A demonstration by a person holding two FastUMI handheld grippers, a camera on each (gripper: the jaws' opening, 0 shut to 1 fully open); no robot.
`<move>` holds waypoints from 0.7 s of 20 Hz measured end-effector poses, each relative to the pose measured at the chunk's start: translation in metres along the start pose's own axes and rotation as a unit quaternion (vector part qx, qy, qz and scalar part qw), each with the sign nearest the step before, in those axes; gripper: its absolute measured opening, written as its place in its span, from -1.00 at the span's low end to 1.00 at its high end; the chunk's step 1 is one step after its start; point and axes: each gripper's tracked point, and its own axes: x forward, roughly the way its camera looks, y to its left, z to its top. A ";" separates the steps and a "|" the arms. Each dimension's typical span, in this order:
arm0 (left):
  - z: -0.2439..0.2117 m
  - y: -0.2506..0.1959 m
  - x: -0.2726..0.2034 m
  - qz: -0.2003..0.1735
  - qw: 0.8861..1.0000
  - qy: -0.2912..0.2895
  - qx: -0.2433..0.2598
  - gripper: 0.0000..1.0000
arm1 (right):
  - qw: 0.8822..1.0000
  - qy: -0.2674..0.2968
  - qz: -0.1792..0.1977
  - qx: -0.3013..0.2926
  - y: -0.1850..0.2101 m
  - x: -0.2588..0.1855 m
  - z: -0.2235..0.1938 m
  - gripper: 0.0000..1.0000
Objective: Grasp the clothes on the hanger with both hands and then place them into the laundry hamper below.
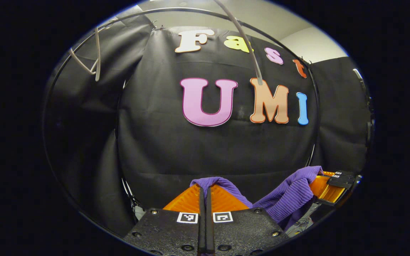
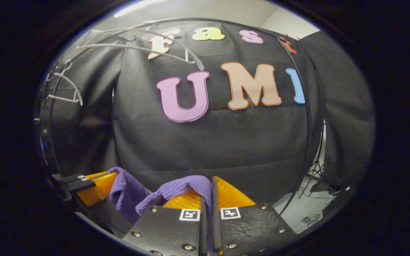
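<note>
A purple ribbed garment (image 1: pixel 290 193) hangs slack between the two grippers. In the left gripper view my left gripper (image 1: pixel 205 190) has its orange fingers pressed together on one end of the cloth, which drapes over the tips. The right gripper (image 1: pixel 327 186) appears at the lower right there, gripping the other end. In the right gripper view my right gripper (image 2: pixel 207 193) is shut on the purple garment (image 2: pixel 176 188), with cloth pinched between the fingers. The left gripper (image 2: pixel 94 185) sits at the lower left, cloth bunched at its tips. Bare grey hangers (image 2: pixel 137 48) hang above.
A black rail (image 1: pixel 205 14) arcs overhead with grey hangers (image 1: pixel 91 60) on it. Black cloth walls close the booth behind and at both sides. A grey floor patch with cables and a stand (image 2: pixel 308 209) lies at the lower right.
</note>
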 end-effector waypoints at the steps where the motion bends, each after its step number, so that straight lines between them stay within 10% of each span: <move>1: -0.011 0.000 0.004 -0.001 1.000 0.007 -0.005 -0.95 | 1.000 0.009 -0.002 -0.006 0.000 0.004 -0.013 -0.86; 14: -0.216 0.027 0.029 0.005 0.975 0.221 -0.003 -0.87 | 0.979 0.205 -0.017 -0.006 -0.018 0.020 -0.205 -0.86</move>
